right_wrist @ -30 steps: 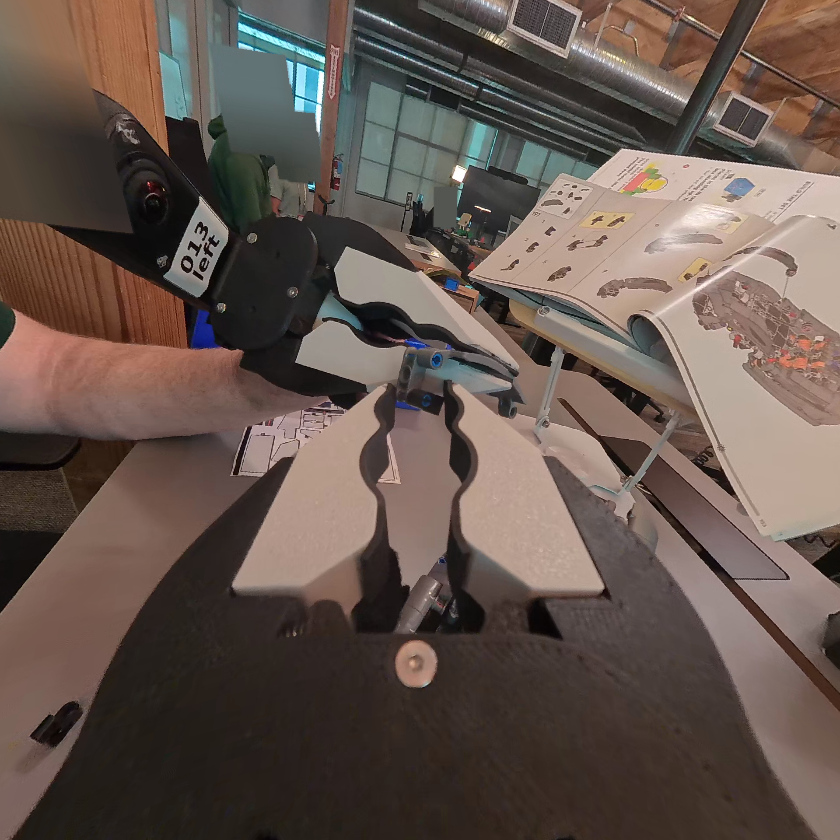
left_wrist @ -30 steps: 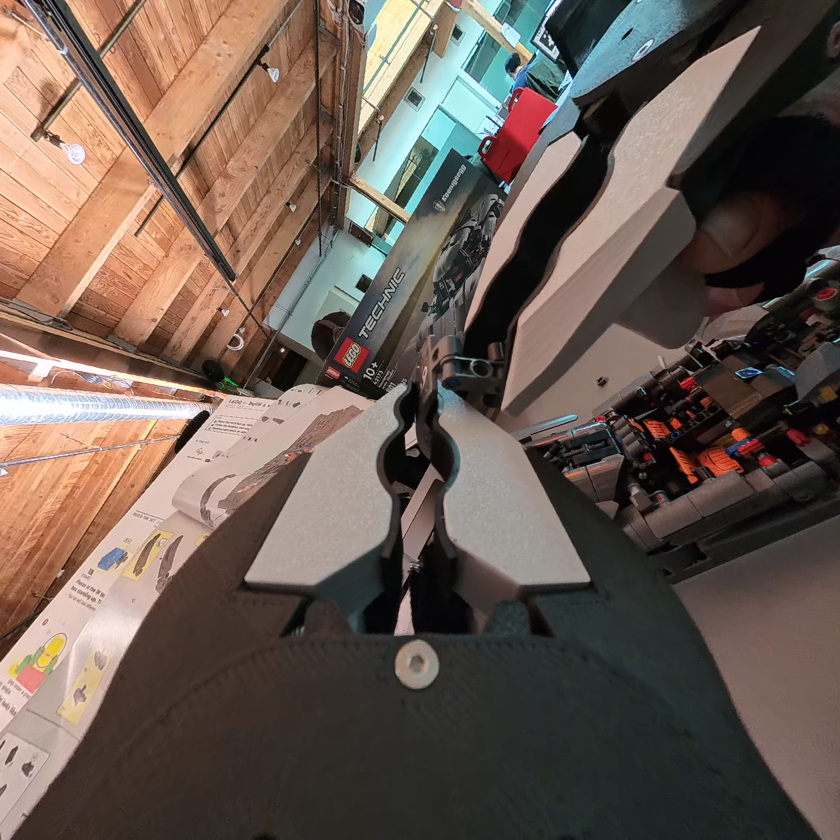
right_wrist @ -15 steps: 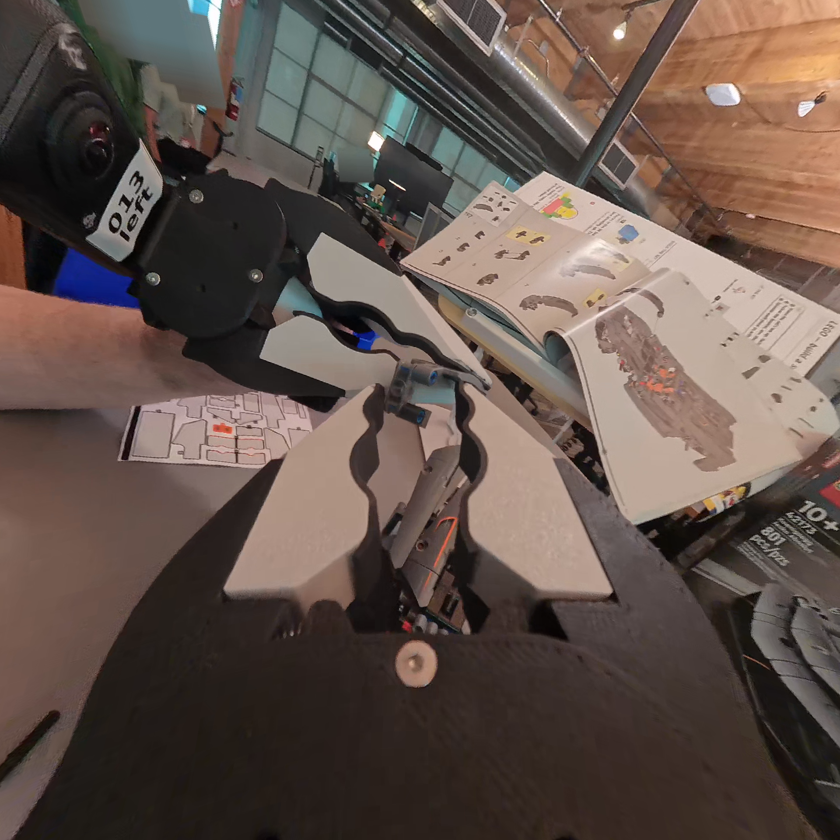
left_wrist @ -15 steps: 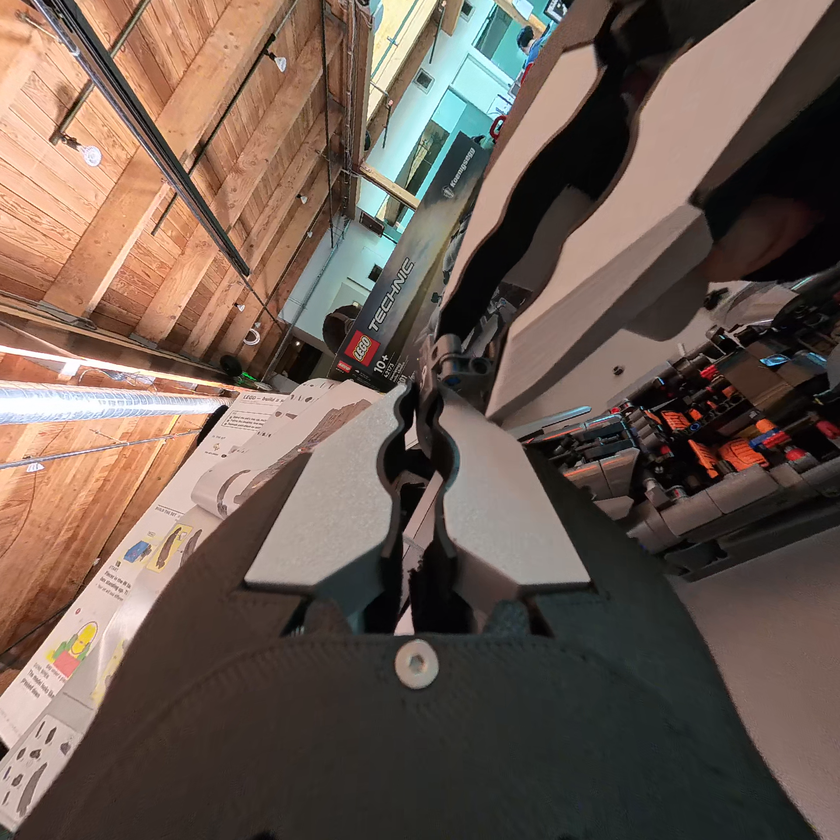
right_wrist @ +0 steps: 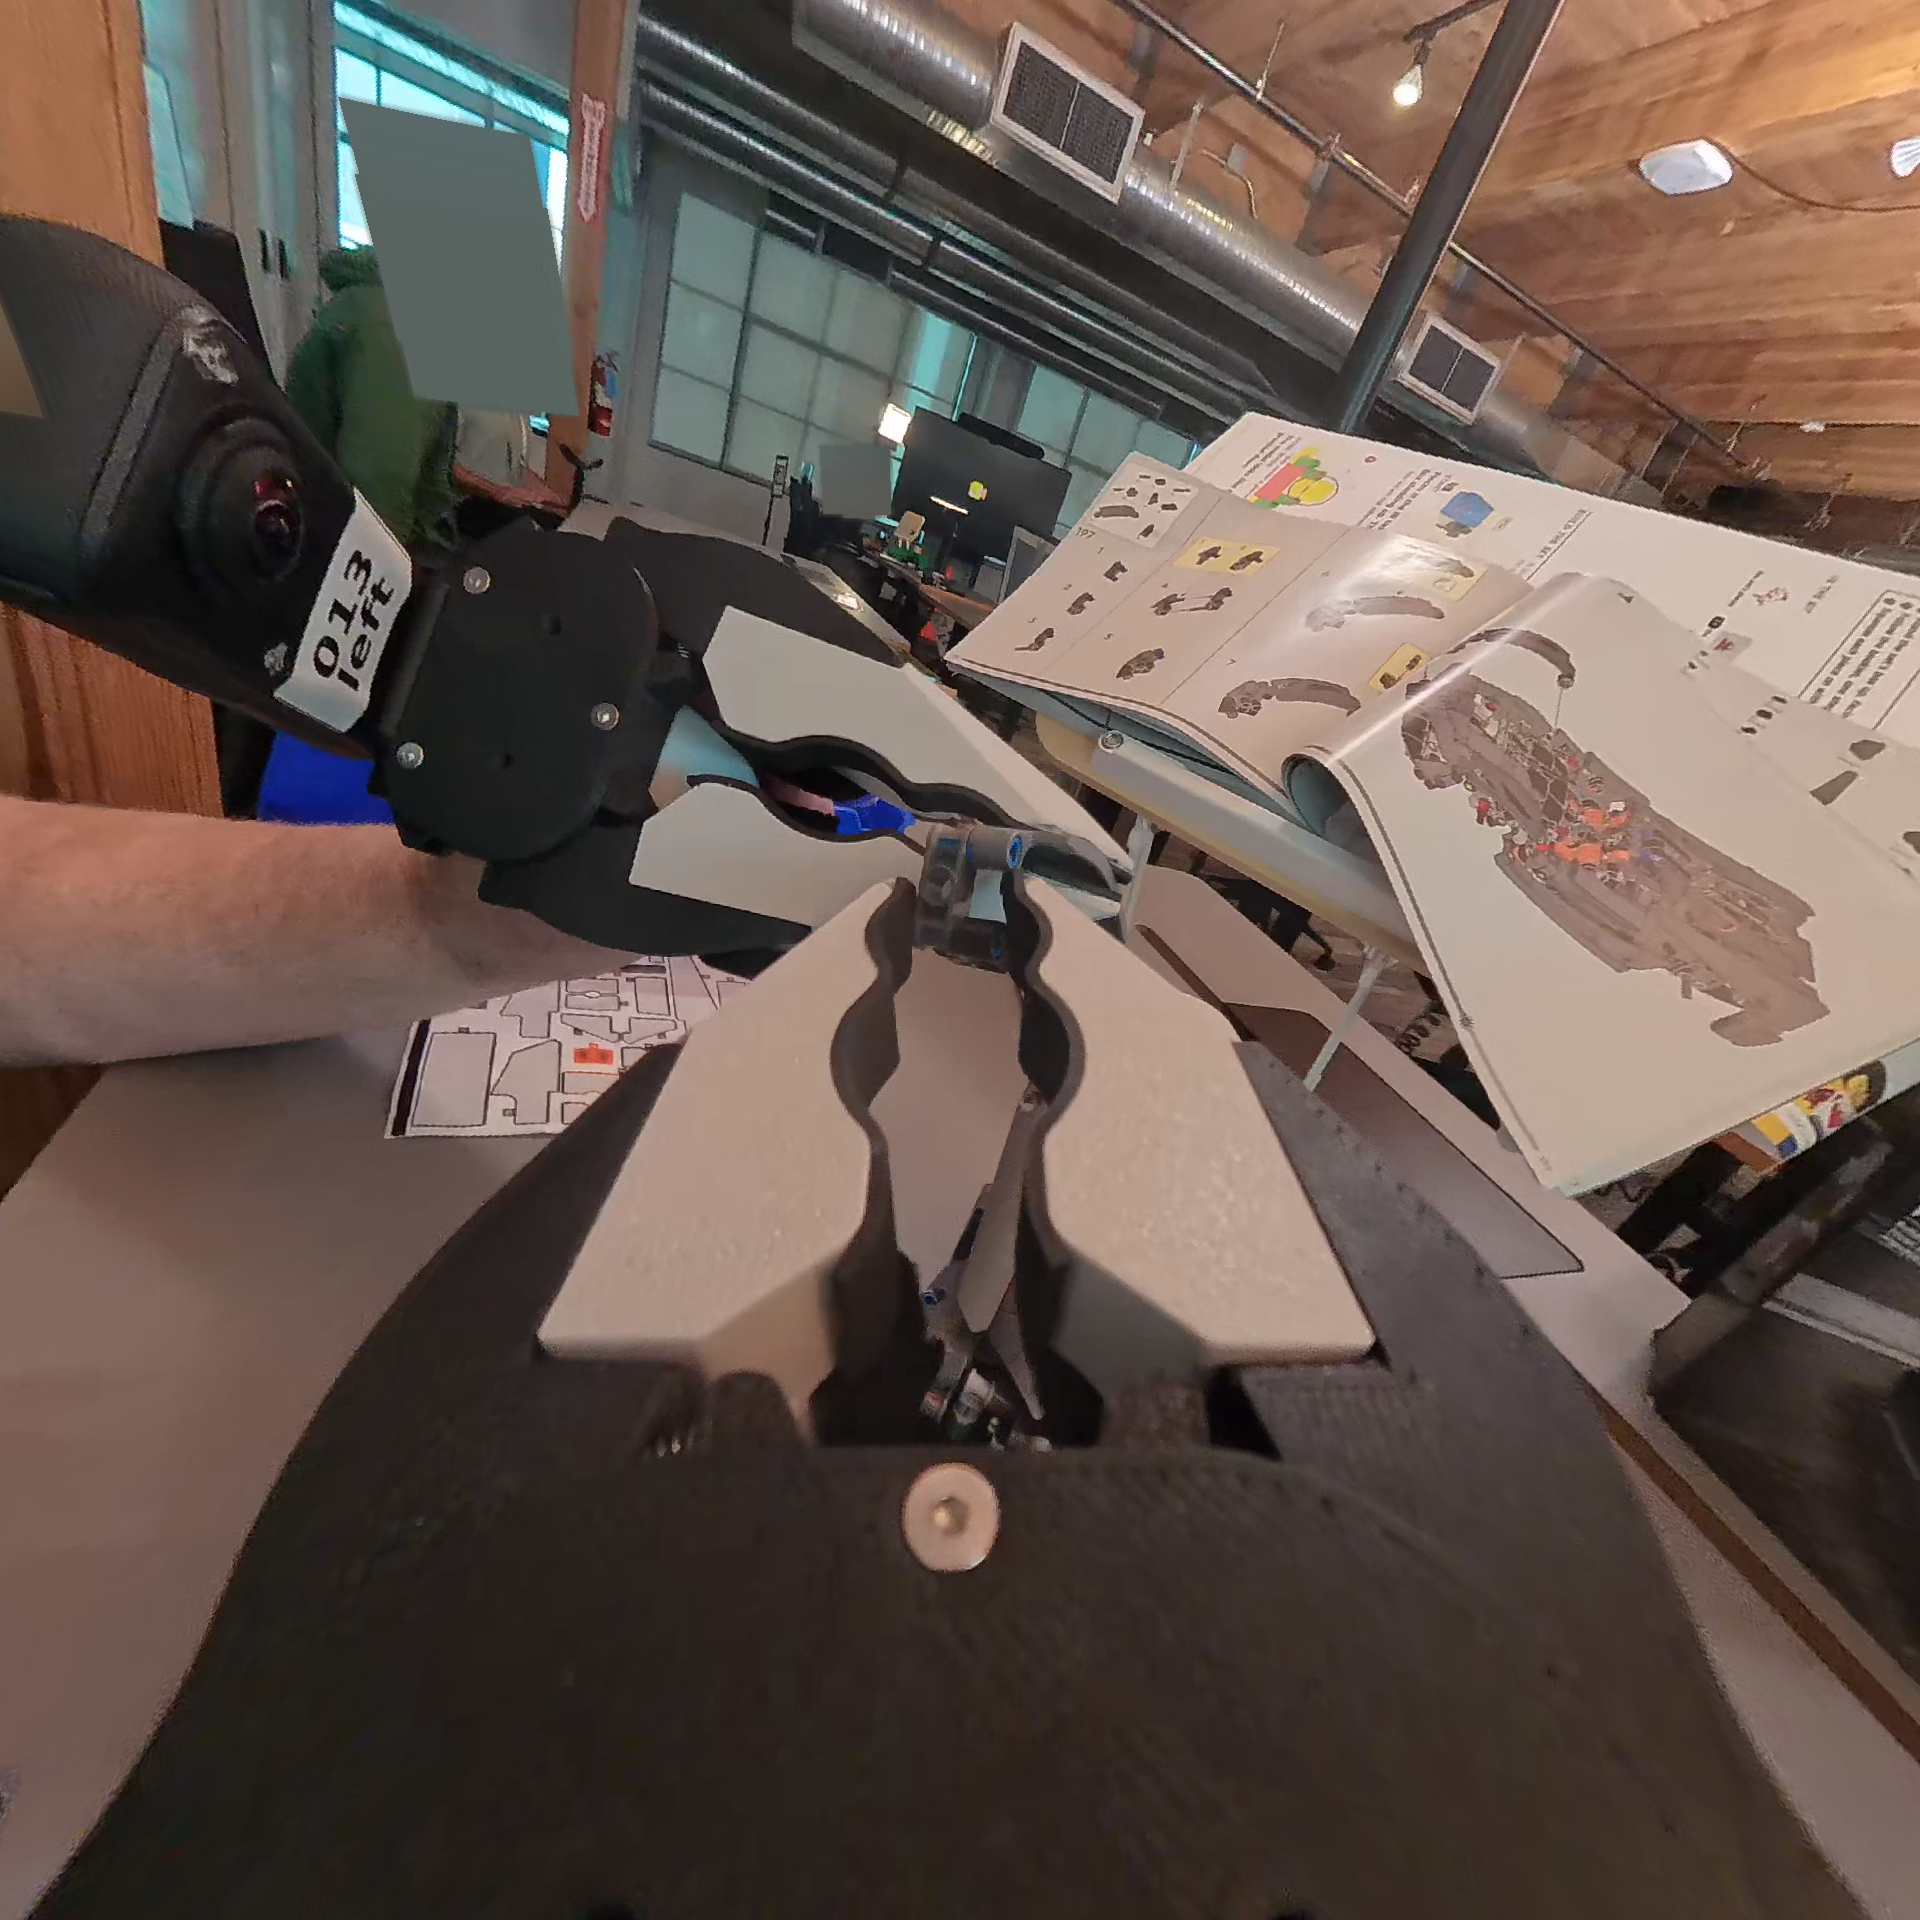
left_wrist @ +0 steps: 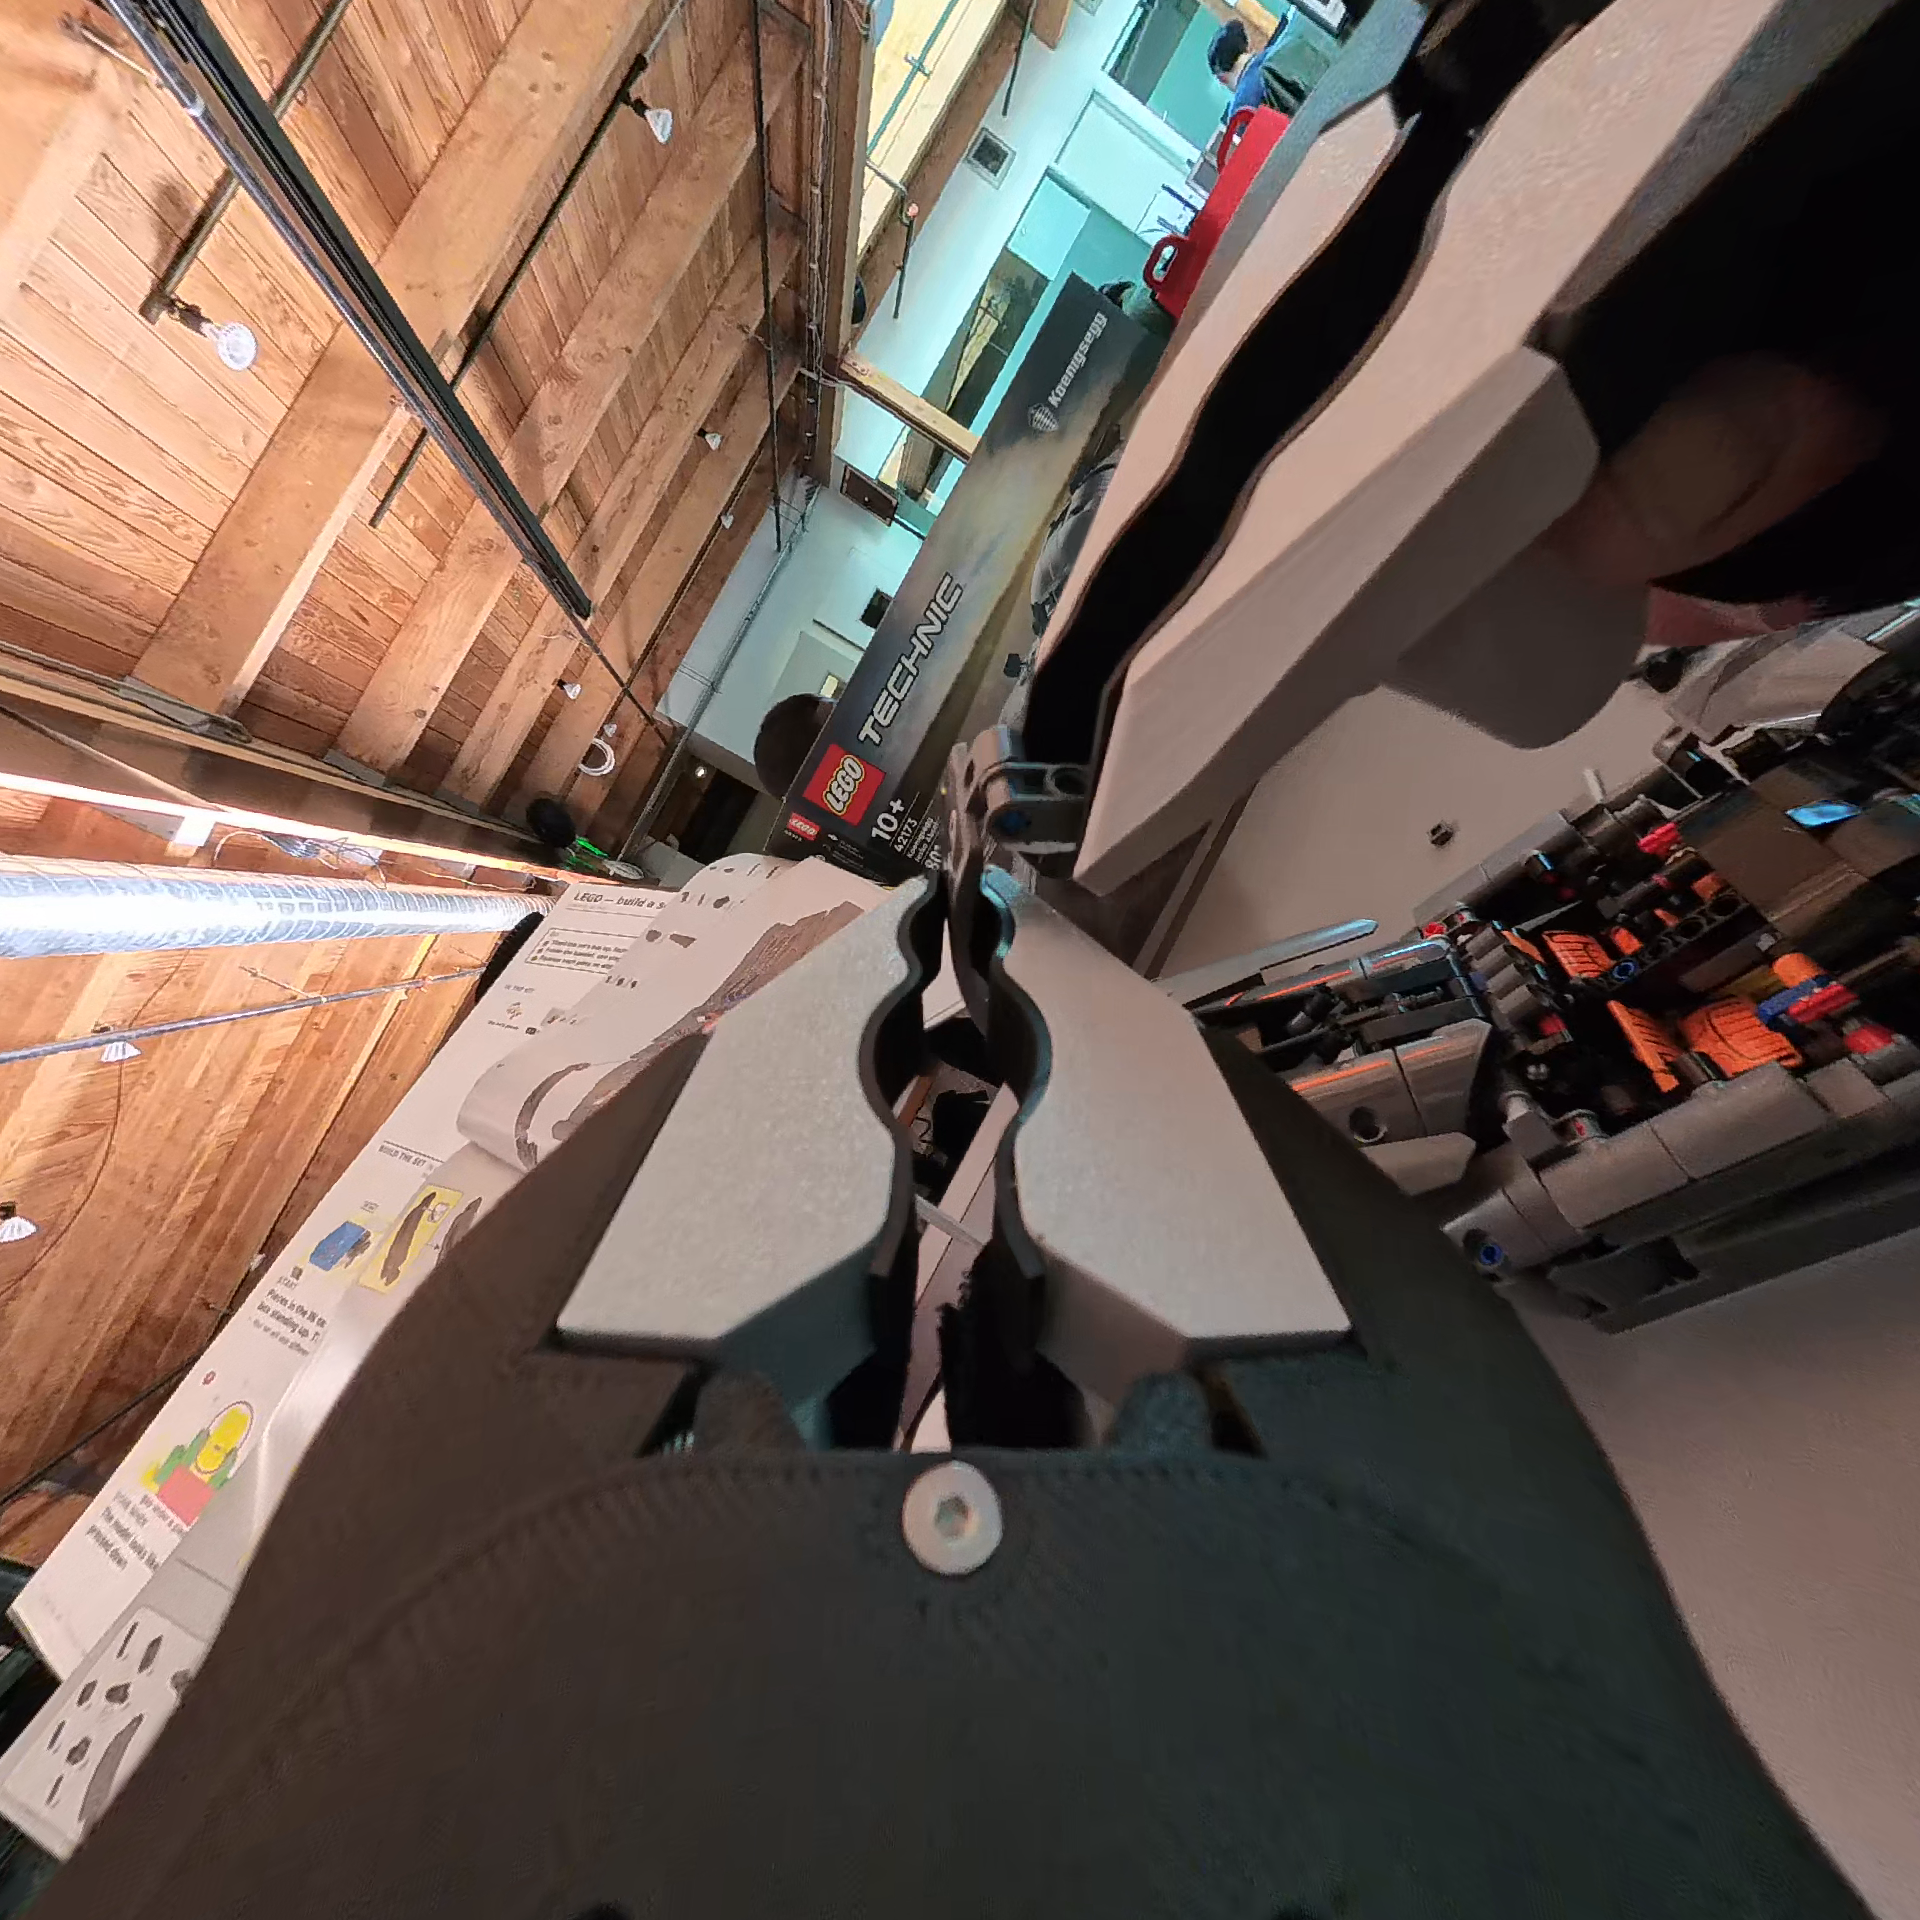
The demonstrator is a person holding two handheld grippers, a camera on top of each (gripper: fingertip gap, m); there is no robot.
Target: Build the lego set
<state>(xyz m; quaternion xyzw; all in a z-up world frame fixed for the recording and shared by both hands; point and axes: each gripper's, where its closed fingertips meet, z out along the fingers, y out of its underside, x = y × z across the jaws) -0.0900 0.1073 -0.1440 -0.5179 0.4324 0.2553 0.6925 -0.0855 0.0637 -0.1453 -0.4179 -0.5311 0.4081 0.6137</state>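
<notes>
My left claw (left_wrist: 961,899) was clamped on a thin dark piece (left_wrist: 971,831); my right claw (right_wrist: 961,920) pinched its grey connector (right_wrist: 961,883), both aloft. Light, rigid, slippery: I judged gripping flat faces safest.

A pale grey table (right_wrist: 177,1278) carries everything. On it lies a printed sticker sheet (right_wrist: 540,1049) (grey shapes, one orange patch). Beyond the sheet, a stand holds an open instruction booklet (right_wrist: 1455,748) tilted up. Past the booklet stands the dark set box (left_wrist: 935,675), with the part-built grey-and-orange model (left_wrist: 1621,1049) nearby.
</notes>
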